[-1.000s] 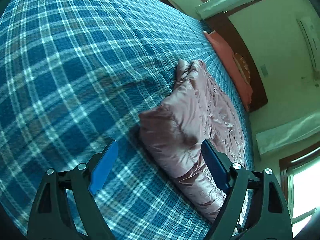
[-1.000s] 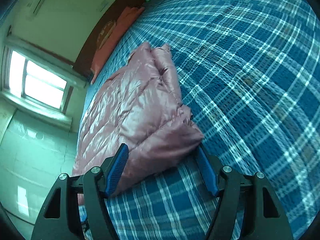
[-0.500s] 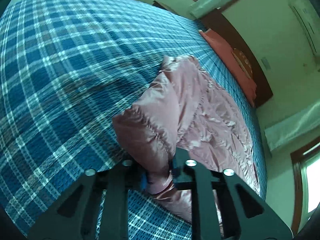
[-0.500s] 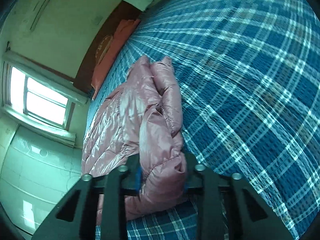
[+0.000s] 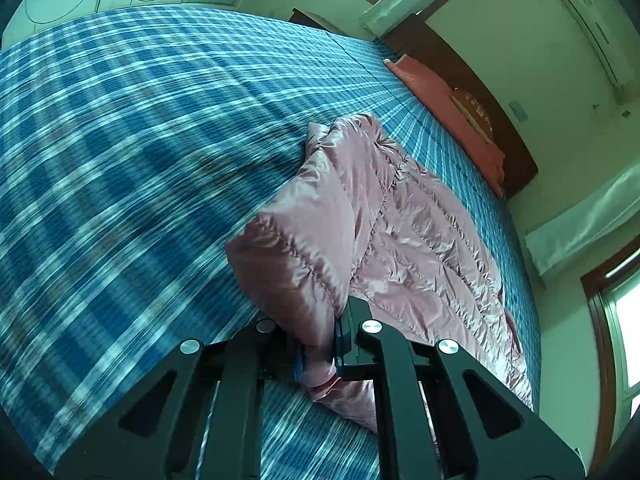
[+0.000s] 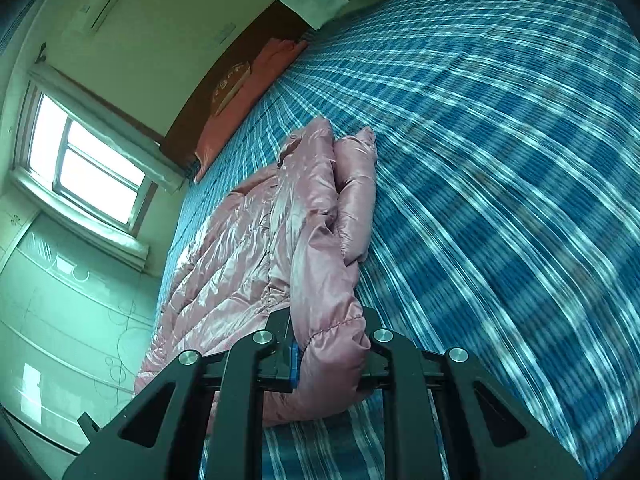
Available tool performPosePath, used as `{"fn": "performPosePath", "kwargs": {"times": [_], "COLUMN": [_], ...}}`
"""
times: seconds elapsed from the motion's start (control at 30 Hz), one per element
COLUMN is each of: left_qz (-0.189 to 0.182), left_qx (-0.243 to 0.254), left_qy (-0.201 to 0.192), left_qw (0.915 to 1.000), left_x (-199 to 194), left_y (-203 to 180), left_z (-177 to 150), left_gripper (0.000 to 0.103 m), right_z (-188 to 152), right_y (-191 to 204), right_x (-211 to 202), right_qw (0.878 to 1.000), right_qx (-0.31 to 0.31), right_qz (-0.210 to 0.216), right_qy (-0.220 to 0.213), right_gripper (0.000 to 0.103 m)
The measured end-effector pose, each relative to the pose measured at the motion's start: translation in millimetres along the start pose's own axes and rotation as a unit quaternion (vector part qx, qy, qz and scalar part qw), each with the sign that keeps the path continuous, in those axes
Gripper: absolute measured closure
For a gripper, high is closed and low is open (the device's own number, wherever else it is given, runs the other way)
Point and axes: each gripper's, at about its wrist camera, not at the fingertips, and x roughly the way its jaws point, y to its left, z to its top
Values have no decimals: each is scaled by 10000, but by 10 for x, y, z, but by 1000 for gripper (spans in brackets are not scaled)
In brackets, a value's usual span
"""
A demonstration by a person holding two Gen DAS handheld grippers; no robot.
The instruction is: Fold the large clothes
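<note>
A shiny pink puffer jacket (image 5: 400,224) lies on a bed with a blue plaid cover (image 5: 140,140). My left gripper (image 5: 316,344) is shut on a padded edge of the jacket and holds it raised off the cover. In the right wrist view the same jacket (image 6: 256,240) stretches away toward the headboard. My right gripper (image 6: 328,352) is shut on another puffy edge of it, which bulges up between the fingers. The blue pads are mostly hidden by fabric.
An orange-red pillow (image 5: 452,108) lies along a dark wooden headboard (image 5: 480,92) at the far end; both also show in the right wrist view (image 6: 248,92). A window (image 6: 88,164) and pale wardrobe doors (image 6: 60,320) flank the bed. Plaid cover spreads wide beside the jacket.
Both grippers went from open around the jacket's edges to shut on them, then lifted. The gripped edges have risen and the bed cover now blurs with motion.
</note>
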Motion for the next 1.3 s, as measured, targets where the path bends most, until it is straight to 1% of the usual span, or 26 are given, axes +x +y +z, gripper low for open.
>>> {"fn": "performPosePath", "kwargs": {"times": [0.17,0.33,0.57,0.8,1.03,1.1,1.13,1.2,1.23,1.27,1.3], "left_qz": [33,22,7,-45,-90,-106,-118,-138,-120,-120,-121], "left_qx": [14,-22,-4,-16,54,117,72,-69,-164,-213,-260], "left_qy": [24,93,130,144,173,161,147,113,81,47,0], "left_qw": [10000,10000,9999,9999,9998,9997,9998,9998,9998,9997,9996], "left_x": [-293,-519,-693,-870,-896,-893,-894,-921,-943,-960,-973], "left_y": [183,353,472,595,635,645,669,729,772,799,829], "left_z": [-185,-347,-475,-560,-593,-603,-598,-602,-597,-596,-591], "left_gripper": [93,93,93,93,93,89,85,71,57,48,47], "right_z": [-192,-306,-463,-549,-580,-560,-544,-513,-517,-518,-521], "right_y": [-139,-273,-421,-518,-582,-606,-617,-638,-654,-680,-712], "right_x": [-211,-343,-484,-579,-614,-610,-605,-618,-647,-666,-682], "right_qw": [10000,9999,9999,9998,9998,9997,9995,9994,9995,9994,9994], "right_qx": [37,82,81,120,96,123,190,278,291,309,338], "right_qz": [7,28,56,98,88,141,182,169,149,126,98], "right_qy": [42,56,78,110,169,180,176,109,44,-17,-63], "right_gripper": [87,87,87,87,87,85,82,78,72,62,56]}}
